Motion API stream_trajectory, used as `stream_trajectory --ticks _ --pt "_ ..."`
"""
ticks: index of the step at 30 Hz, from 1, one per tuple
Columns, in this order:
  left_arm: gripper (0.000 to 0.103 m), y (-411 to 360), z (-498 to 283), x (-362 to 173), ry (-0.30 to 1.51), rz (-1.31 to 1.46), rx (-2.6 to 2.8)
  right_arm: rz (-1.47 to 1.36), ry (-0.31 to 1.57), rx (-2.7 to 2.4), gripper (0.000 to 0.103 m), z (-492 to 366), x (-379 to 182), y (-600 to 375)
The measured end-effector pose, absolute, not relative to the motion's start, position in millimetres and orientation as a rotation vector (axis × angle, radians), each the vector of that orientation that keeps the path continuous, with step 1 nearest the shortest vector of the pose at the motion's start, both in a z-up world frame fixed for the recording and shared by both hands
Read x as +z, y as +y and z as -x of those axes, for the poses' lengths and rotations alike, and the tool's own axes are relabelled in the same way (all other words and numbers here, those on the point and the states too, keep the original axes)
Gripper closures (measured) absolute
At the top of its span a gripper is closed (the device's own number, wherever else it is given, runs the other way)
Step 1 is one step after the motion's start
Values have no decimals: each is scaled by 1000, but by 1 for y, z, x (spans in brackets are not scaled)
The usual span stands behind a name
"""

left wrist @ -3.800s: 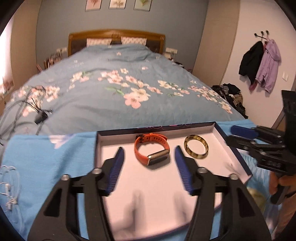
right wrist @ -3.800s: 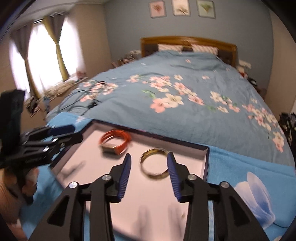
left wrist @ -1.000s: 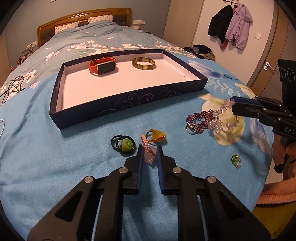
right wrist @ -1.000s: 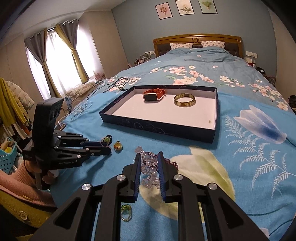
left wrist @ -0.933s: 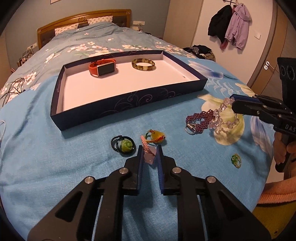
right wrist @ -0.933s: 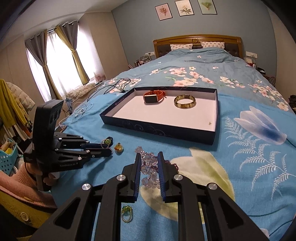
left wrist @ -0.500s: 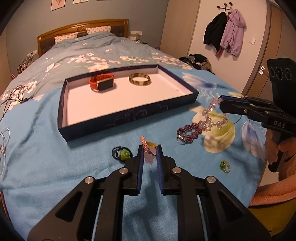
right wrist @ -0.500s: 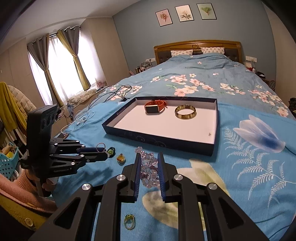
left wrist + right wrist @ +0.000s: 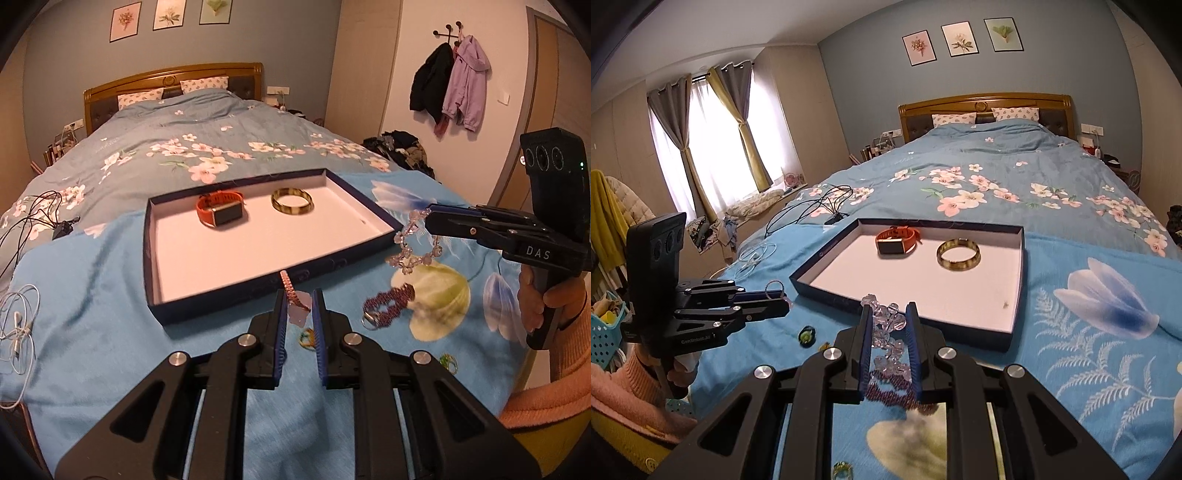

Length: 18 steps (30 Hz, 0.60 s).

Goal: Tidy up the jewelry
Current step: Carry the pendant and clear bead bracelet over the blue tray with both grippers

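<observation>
My right fingers (image 9: pixel 889 334) are clamped on the long strand of clear crystal and purple beads (image 9: pixel 886 332), whose tail drags on the blue floral bedspread (image 9: pixel 92 332) short of the dark blue shallow box (image 9: pixel 153 240) — it could snag the rim or slip. My left fingers (image 9: pixel 298 314) pinch the small pink braided cord with its pale stone (image 9: pixel 293 301). Both have lifted off the bed since a second ago — nearer the box.

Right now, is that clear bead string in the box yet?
No. The clear bead string hangs from the right tongs outside the box; only the orange watch and bangle lie inside.
</observation>
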<state>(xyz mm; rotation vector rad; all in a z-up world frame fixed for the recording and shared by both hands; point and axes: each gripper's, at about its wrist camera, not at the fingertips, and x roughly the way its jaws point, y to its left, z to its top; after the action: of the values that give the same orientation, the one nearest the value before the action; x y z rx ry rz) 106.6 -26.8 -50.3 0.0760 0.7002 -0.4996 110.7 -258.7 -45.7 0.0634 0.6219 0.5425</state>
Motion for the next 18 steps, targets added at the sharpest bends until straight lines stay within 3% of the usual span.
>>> stream_trajectory --ticks 18 --pt "89 -24 -145 -41 673 -78 -452 -51 605 497 87 -166 -39 -258"
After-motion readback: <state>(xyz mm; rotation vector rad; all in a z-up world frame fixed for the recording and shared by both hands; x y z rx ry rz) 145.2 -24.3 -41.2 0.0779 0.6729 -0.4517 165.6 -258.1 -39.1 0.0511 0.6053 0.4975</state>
